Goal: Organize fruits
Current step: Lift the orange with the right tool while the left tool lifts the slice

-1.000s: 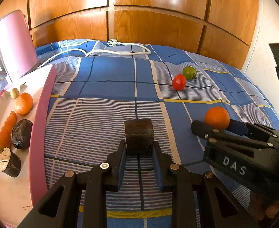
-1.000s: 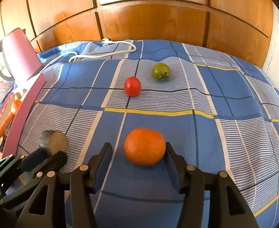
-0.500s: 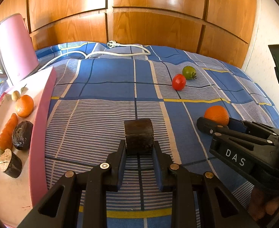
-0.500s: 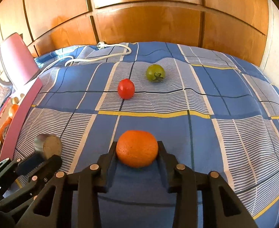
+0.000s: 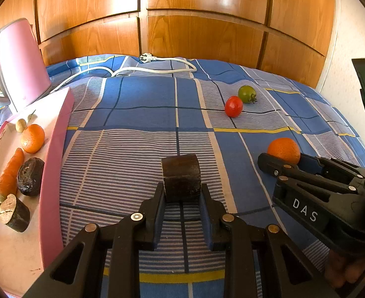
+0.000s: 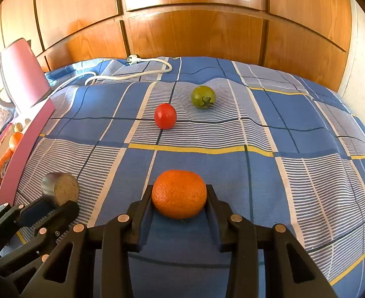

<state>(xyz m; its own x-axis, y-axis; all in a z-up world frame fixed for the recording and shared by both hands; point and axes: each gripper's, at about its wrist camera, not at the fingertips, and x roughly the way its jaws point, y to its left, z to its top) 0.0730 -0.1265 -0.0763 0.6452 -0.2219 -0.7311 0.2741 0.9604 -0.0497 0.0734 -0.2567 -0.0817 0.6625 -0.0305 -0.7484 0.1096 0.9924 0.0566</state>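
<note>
My left gripper (image 5: 181,193) is shut on a dark eggplant chunk (image 5: 181,176), held over the blue checked bedspread. My right gripper (image 6: 180,196) is shut on an orange (image 6: 179,193), lifted a little above the cloth; the orange also shows in the left wrist view (image 5: 284,149). The eggplant chunk shows at the lower left of the right wrist view (image 6: 61,189). A red tomato (image 6: 165,116) and a green tomato (image 6: 203,97) lie on the bedspread farther back.
A pink tray (image 5: 55,149) at the left holds an orange (image 5: 32,138), a carrot (image 5: 10,173), two dark eggplant pieces (image 5: 31,176) and a small pale fruit. A pink kettle (image 5: 21,64) stands behind it. A white power cord (image 5: 157,68) lies at the back by the wooden wall.
My right gripper has closed on the orange and raised it slightly. My left gripper still holds the eggplant chunk and has barely moved.
</note>
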